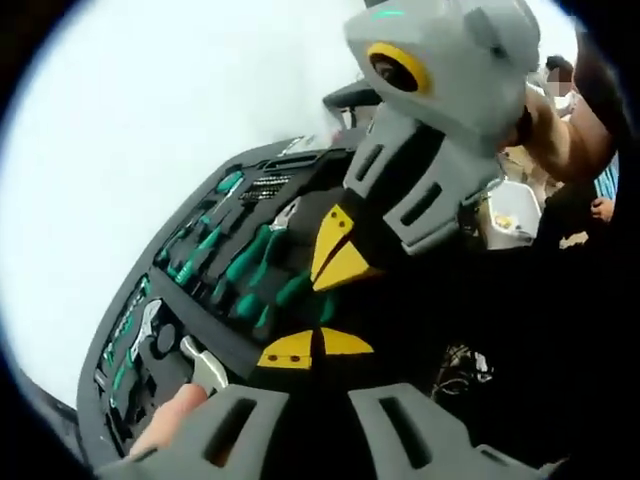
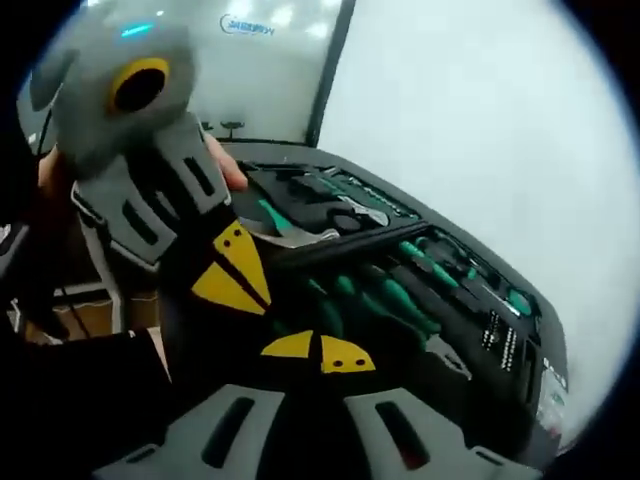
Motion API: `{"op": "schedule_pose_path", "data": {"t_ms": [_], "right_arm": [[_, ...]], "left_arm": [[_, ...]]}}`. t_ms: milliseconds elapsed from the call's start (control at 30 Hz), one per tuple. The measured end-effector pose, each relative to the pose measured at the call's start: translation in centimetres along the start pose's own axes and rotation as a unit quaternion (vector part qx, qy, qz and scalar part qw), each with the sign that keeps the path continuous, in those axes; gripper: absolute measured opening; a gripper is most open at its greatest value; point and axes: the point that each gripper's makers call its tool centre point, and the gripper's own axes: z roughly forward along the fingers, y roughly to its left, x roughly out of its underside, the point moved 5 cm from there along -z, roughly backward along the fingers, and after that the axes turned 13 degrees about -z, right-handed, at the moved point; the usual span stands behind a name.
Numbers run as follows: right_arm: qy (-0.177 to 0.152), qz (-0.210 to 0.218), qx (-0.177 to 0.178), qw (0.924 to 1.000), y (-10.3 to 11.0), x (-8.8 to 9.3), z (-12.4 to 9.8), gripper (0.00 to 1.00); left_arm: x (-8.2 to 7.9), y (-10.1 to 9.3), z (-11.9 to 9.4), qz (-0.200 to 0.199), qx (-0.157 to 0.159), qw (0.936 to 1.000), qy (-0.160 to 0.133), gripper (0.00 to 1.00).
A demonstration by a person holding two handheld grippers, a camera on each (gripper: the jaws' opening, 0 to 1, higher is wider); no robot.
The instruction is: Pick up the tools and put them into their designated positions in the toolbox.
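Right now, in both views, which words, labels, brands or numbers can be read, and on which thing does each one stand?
No text can be read for certain.
Blue logo on the back wall, right gripper view: too blurred to read.
White markings on the toolbox beside the bit rows: too small to read.
White print on the toolbox rim: too small to read.
Bit holder in the left gripper view: pale marks, unreadable.

Matt black toolbox [image 1: 135, 300], shiny metal pliers [image 2: 300, 235]
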Motion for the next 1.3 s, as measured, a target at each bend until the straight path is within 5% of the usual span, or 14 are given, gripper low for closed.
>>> {"op": "schedule_pose_path", "data": {"t_ms": [167,300,467,600,633,667,733,800,867,967,1033,1133,1233,1300], "right_arm": [[-0.013,0.067,-0.026,0.9973,-0.5,0.9,0.3,0.0],[-0.033,-0.019,0.005,0.9993,-1.1,0.8,0.5,0.0],[-0.064,0.206,0.06,0.9745,-7.3,1.5,-4.0,0.0],[-0.081,0.207,0.034,0.9744,-6.9,0.9,-4.1,0.0],[-0.079,0.205,0.015,0.9754,-6.0,0.5,-3.6,0.0],[-0.084,0.186,0.019,0.9788,-5.4,0.1,-3.2,0.03],[-0.094,0.132,0.069,0.9843,-7.1,0.1,-3.6,0.05],[-0.086,0.119,0.161,0.9761,-12.3,1.1,-5.4,0.06],[-0.047,0.132,0.259,0.9557,-19.1,2.6,-8.3,0.08],[0.071,0.114,0.317,0.9388,-27.9,5.5,-10.3,0.09],[0.123,0.051,0.283,0.9498,-30.5,6.1,-8.9,0.09],[0.202,-0.111,0.093,0.9687,-30.3,8.3,-4.0,0.0],[0.259,-0.214,-0.109,0.9355,-28.1,11.5,-0.2,0.01],[0.277,-0.186,-0.161,0.9289,-26.8,13.3,0.7,0.12]], "left_arm": [[-0.4,0.3,1.4,-0.026,0.018,0.9994,-0.016,0.01],[-0.5,0.4,1.1,-0.021,0.011,0.9994,-0.026,0.02],[-0.7,2.1,-1.1,-0.074,0.009,0.9954,-0.06,0.03],[-0.3,0.9,0.0,-0.109,0.065,0.9897,-0.067,0.03],[0.8,0.6,0.7,-0.119,0.062,0.9907,-0.024,0.03],[-0.5,1.0,1.1,-0.112,0.051,0.9888,-0.084,0.03],[0.1,0.7,1.3,-0.108,0.053,0.9909,-0.061,0.03],[-0.6,2.4,0.3,-0.101,0.021,0.9886,-0.11,0.03],[-1.1,6.4,-1.9,-0.164,-0.03,0.9612,-0.22,0.03],[0.3,13.6,-6.1,-0.249,-0.135,0.8809,-0.379,0.04],[1.9,14.0,-7.0,-0.212,-0.196,0.8497,-0.441,0.06],[1.4,11.0,-5.6,-0.144,-0.172,0.8631,-0.452,0.07],[1.7,9.9,-5.3,-0.079,-0.219,0.85,-0.473,0.11],[1.7,9.9,-5.6,-0.062,-0.247,0.8472,-0.466,0.11]]}}
